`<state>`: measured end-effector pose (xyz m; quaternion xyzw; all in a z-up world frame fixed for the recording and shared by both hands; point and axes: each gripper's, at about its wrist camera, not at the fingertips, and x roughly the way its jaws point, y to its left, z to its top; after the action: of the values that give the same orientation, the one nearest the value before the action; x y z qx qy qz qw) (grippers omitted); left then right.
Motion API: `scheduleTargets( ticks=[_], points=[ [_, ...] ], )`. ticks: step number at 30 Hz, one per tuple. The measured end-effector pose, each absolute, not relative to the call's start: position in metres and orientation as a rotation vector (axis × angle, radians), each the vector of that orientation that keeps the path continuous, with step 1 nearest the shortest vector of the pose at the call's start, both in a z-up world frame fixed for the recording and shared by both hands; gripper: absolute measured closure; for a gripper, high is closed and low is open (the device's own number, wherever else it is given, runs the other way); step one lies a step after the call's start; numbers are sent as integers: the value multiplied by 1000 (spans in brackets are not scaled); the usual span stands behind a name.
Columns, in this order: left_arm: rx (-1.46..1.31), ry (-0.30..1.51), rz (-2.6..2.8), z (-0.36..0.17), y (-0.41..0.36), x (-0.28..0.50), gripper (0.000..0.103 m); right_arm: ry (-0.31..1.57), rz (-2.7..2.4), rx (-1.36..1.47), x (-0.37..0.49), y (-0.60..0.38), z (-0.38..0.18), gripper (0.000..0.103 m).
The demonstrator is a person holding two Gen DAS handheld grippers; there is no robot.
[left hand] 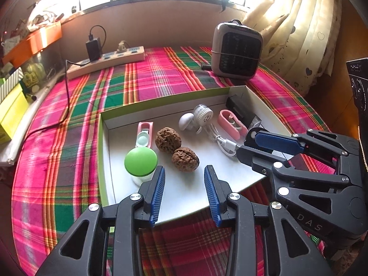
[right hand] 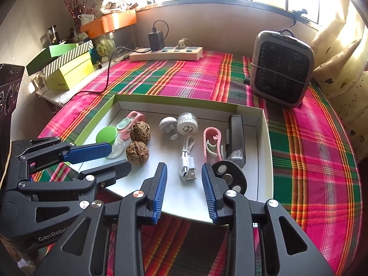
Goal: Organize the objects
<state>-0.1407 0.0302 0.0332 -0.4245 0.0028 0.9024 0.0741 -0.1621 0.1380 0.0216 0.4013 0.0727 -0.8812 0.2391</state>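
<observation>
Left hand-held gripper (left hand: 184,192) held with jaws apart and empty over the shallow white cardboard tray (left hand: 257,96) on the plaid-covered desk (left hand: 161,73). Right hand-held gripper (right hand: 184,189) likewise apart, gripping nothing. Inside the tray: two brown wrinkled walnuts (left hand: 168,139), green-lidded clear jar (left hand: 140,163), white USB cable (right hand: 187,158).

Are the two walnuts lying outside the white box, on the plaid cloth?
No, both walnuts lie inside the white box, between the green-capped jar and the white cable.
</observation>
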Motion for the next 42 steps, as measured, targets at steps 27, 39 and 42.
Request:
scheduleTargets(
  ticks=[27,39,42],
  points=[
    [-1271,-50,2874,31,12,-66,69,169,-2484,1072,-94,147,23,53],
    [-1335,-57,2882,11,9,-53,69,186,-2507,1136,-80,156,4,53],
    [-1344,-55,2885,7,7,-51,69,182,-2512,1142,-78,158,1,53]
  ],
)
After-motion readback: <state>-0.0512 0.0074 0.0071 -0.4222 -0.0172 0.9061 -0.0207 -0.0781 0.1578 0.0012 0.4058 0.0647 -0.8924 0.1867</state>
